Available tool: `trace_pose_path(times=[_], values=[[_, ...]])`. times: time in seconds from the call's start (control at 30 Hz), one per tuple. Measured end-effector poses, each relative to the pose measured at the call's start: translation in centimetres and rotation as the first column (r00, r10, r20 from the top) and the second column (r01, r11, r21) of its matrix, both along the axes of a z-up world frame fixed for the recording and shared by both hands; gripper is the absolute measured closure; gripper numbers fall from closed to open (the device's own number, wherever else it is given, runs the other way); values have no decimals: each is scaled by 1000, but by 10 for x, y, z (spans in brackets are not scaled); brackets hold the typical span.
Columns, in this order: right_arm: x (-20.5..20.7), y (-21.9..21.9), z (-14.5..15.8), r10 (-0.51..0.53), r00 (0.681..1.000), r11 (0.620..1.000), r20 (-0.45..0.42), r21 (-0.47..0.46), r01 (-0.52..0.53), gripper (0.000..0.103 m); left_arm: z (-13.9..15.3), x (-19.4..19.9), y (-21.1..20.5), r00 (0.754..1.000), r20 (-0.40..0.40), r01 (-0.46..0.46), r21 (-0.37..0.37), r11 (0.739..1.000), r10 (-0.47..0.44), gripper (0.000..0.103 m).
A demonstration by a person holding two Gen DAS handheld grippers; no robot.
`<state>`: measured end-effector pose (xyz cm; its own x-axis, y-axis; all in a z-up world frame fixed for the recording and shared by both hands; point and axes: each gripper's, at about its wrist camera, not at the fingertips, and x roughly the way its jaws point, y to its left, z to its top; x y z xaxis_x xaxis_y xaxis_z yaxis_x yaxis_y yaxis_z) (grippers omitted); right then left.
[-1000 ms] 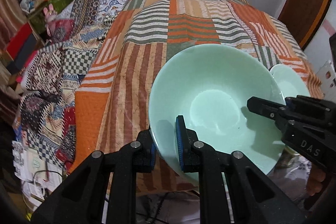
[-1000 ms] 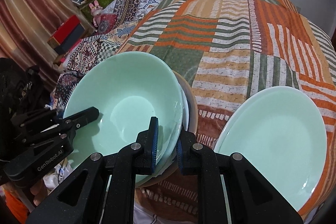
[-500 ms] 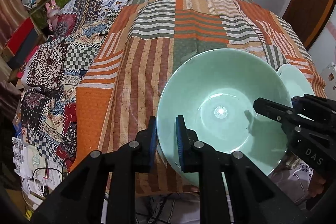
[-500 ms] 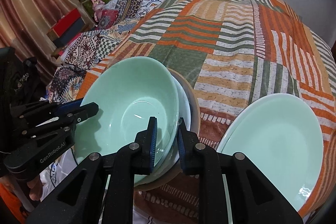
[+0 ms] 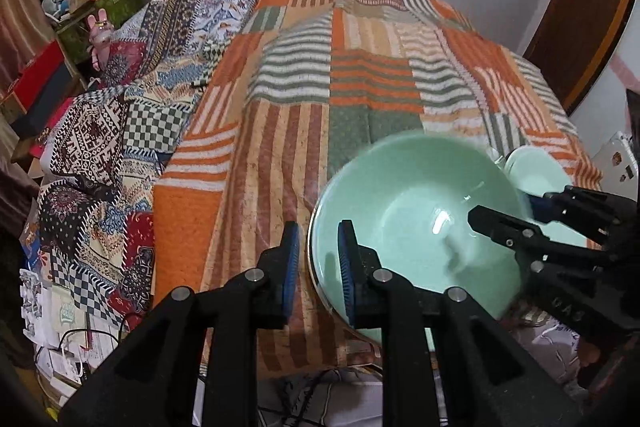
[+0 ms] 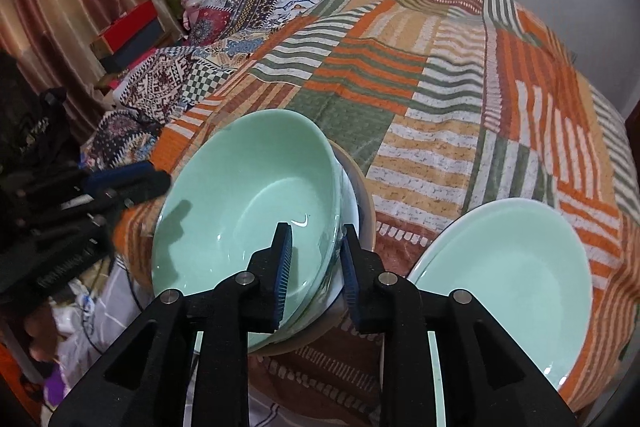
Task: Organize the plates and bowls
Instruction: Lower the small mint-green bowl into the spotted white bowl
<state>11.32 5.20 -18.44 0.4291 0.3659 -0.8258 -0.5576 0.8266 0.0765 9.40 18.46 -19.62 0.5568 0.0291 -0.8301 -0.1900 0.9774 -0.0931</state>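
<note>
The green bowl (image 6: 248, 211) sits lower centre of the right wrist view, its underside and the dishes (image 6: 360, 203) beneath mostly hidden. Left gripper (image 5: 318, 263) has just opened slightly, straddling the rim. Right gripper (image 6: 316, 263) has just opened, rim between its pads, untouched.

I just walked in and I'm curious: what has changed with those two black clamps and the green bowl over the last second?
Both clamps have just been opening and have let go of the green bowl, now resting on the stack. The right gripper straddles its rim with gaps; the left gripper has slipped mostly off the edge. The green plate and patchwork cloth stayed put.
</note>
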Motion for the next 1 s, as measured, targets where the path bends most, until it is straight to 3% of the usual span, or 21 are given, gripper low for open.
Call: trace_pose_path(times=[0.07,0.13,0.33,0.77,0.9,1.0], values=[[-5,0,10,-4,998,1000,67,7,4,55,6,-2,3,1000,17,-7,-15,1000,7,84],[-6,-1,20,2,995,1000,100,27,-5,50,9,-5,6,1000,28,-9,-27,1000,10,81],[0,-14,21,-43,996,997,79,67,37,50,5,-12,9,999,35,-16,-60,998,19,66],[8,-27,-16,-68,993,991,-92,108,78,50,-40,-9,7,999,-47,-16,-175,984,8,65],[12,-27,-27,-67,988,990,-137,115,83,64,-49,-5,8,998,-59,-10,-193,981,-1,65],[13,-29,-31,-66,984,985,-165,147,91,67,-54,-2,9,998,-68,-6,-210,978,-9,66]])
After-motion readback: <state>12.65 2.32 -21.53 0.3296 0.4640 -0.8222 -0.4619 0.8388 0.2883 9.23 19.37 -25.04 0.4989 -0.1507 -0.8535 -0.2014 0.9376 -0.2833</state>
